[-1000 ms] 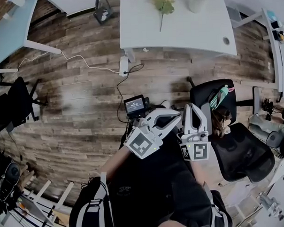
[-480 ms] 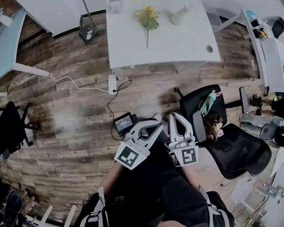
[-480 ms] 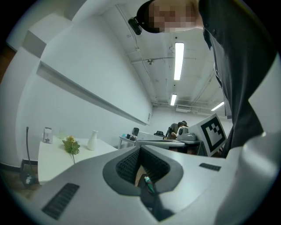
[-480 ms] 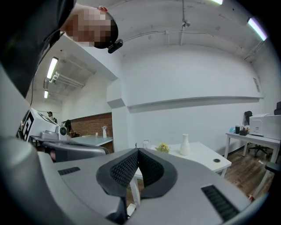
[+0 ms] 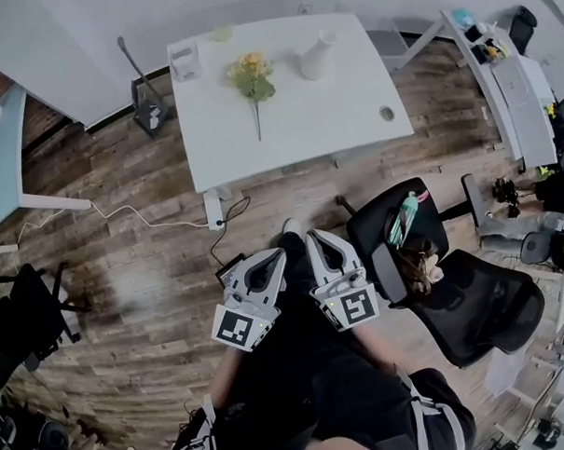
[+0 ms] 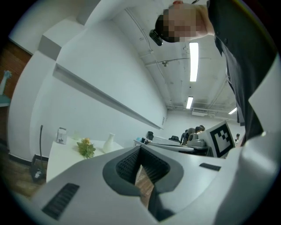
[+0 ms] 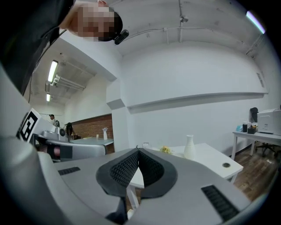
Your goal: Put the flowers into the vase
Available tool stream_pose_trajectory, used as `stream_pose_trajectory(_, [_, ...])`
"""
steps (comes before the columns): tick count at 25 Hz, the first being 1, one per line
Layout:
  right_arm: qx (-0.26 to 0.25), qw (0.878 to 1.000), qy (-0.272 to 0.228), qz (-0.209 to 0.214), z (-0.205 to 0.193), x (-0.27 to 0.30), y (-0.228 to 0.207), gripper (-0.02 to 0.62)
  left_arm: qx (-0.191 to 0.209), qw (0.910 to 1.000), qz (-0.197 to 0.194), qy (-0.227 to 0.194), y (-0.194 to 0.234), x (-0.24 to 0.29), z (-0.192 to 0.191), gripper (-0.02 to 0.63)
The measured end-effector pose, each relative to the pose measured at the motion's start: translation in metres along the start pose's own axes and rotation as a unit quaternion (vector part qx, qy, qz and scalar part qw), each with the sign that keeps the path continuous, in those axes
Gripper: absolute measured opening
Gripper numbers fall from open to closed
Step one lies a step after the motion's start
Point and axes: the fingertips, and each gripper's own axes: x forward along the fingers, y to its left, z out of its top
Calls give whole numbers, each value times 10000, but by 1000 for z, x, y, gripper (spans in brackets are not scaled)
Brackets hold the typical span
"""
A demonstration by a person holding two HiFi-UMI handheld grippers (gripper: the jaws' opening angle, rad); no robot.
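Note:
A yellow flower bunch with a long green stem (image 5: 250, 76) lies on the white table (image 5: 297, 135), far ahead of me. To the right of the flowers a white vase (image 5: 316, 57) stands upright. Both grippers are held close to my body over the wooden floor, well short of the table. My left gripper (image 5: 272, 257) is shut and holds nothing. Beside it my right gripper (image 5: 312, 237) is also shut and empty. The left gripper view shows the flowers (image 6: 86, 148) and vase (image 6: 108, 143) small beyond its closed tips (image 6: 140, 149). The right gripper view shows the vase (image 7: 189, 147) and flowers (image 7: 165, 150) past its own tips (image 7: 138, 150).
A black office chair (image 5: 453, 287) with a green bottle on it stands just right of me. A small clear container (image 5: 184, 60) sits on the table's far left corner. Cables and a power strip (image 5: 211, 213) lie on the floor by the table leg. Another desk (image 5: 514, 88) stands at the right.
Both grippers have moved forward towards the table, which now sits lower and nearer in the head view. The left gripper has rolled somewhat. Both jaws stay shut.

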Motion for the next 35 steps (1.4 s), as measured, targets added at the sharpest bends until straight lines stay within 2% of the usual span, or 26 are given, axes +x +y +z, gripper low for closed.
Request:
stream_pose_trajectory(4, [43,9994,-106,336,8,32,-40,15,386,9984,408,-29,22,43,21,44])
stream_pose_trajectory(7, [146,9985,-112,510,15,56,-70,15,428,9967,682,-114,39,78,41,44])
stream_pose_trajectory(9, [224,9980,-148,579,21,72,-90,15,519,9961,703,-125,43,103,50,44])
stream_pose_trajectory(11, [186,9974,-176,670,25,90,-109,15,773,9949,655,-3,43,128,50,44])
stream_pose_trajectory(13, [144,9960,-193,855,25,102,-118,15,815,9946,575,277,43,145,42,44])
stream_pose_trajectory(16, [290,9906,-104,1334,21,117,-113,15,666,9959,307,537,48,164,37,44])
stream_pose_trajectory(18, [425,9858,87,1625,15,128,-108,15,729,9952,129,643,55,176,36,44])
stream_pose_trajectory(21, [215,9848,336,1690,6,154,-104,15,969,9926,38,736,76,189,37,44])
stream_pose_trajectory(24, [-62,9849,539,1642,0,190,-96,15,920,9937,-18,638,107,199,43,44])
stream_pose_trajectory(30, [14,9804,683,1847,8,253,-70,15,466,9976,-363,351,167,200,66,44])
stream_pose_trajectory(35, [219,9758,757,2037,7,300,-55,14,766,9943,-716,188,211,196,80,46])
